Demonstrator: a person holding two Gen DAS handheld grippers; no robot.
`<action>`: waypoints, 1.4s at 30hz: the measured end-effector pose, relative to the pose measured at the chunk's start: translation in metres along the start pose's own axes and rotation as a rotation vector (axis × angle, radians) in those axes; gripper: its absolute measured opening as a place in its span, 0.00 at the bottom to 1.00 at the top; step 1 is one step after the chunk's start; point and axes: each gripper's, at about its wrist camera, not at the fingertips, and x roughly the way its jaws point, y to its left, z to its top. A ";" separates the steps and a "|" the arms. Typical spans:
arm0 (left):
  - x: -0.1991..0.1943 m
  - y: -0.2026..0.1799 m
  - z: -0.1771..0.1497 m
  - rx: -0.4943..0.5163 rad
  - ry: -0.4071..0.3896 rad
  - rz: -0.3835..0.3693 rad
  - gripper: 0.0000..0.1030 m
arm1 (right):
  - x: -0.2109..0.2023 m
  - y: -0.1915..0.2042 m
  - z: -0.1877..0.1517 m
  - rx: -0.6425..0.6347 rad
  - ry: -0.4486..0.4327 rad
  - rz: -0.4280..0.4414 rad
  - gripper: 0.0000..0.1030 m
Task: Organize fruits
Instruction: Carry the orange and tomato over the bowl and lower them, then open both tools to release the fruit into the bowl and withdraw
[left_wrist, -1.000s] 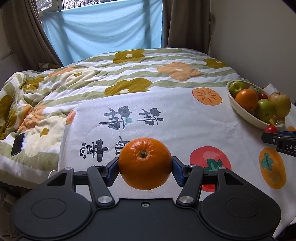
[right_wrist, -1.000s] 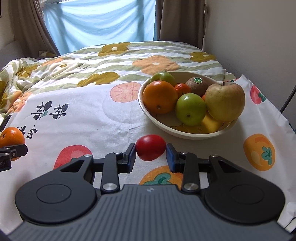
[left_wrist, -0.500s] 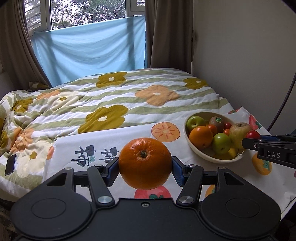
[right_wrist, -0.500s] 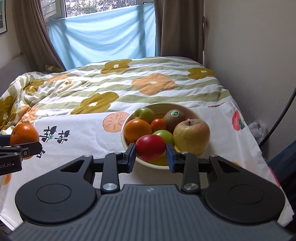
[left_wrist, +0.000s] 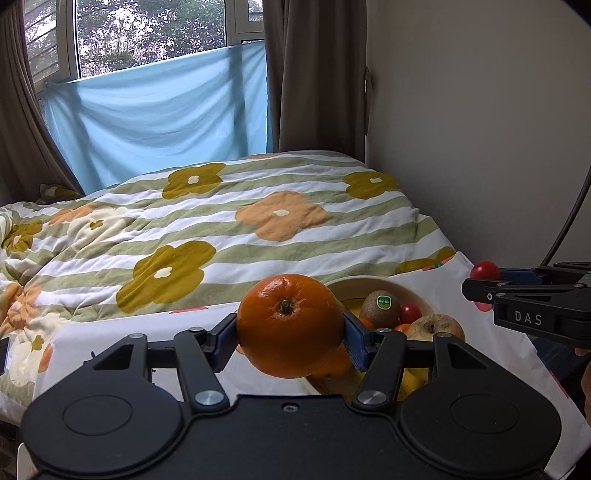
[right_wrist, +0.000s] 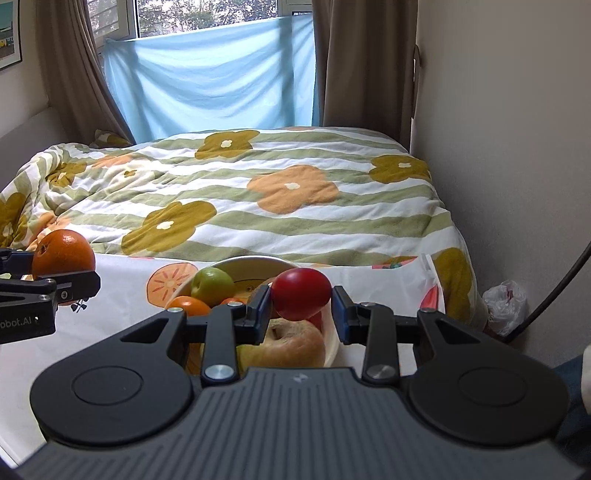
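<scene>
My left gripper (left_wrist: 290, 338) is shut on a large orange (left_wrist: 290, 325) and holds it in the air just left of and above the cream fruit bowl (left_wrist: 373, 282). My right gripper (right_wrist: 301, 308) is shut on a red tomato (right_wrist: 301, 298) and holds it above the bowl (right_wrist: 255, 263). The bowl holds a kiwi (left_wrist: 380, 308), a yellowish apple (right_wrist: 295, 345), a green apple (right_wrist: 213, 286), an orange (right_wrist: 188, 306) and other fruit. The left gripper and its orange (right_wrist: 62, 253) show at the left of the right wrist view. The right gripper with the tomato (left_wrist: 484, 270) shows at the right of the left wrist view.
The bowl stands on a white fruit-print cloth (right_wrist: 122, 295) spread over the bed's near end. A flowered green-striped quilt (left_wrist: 221, 221) covers the bed behind. A wall is close on the right, with a black cable (right_wrist: 554, 295) and a plastic bag (right_wrist: 506, 306) on the floor.
Both grippers have risen and moved toward the bowl, each keeping its fruit. The left one swung right, so the bowl now sits just behind the orange; the tomato is now over the bowl.
</scene>
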 end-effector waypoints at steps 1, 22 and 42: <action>0.007 -0.005 0.005 0.003 0.001 0.001 0.61 | 0.006 -0.004 0.003 -0.008 0.003 0.006 0.48; 0.160 -0.060 0.035 0.056 0.161 -0.003 0.61 | 0.109 -0.043 0.014 -0.129 0.081 0.136 0.48; 0.167 -0.061 0.035 0.091 0.157 -0.013 0.87 | 0.125 -0.056 0.013 -0.099 0.091 0.136 0.48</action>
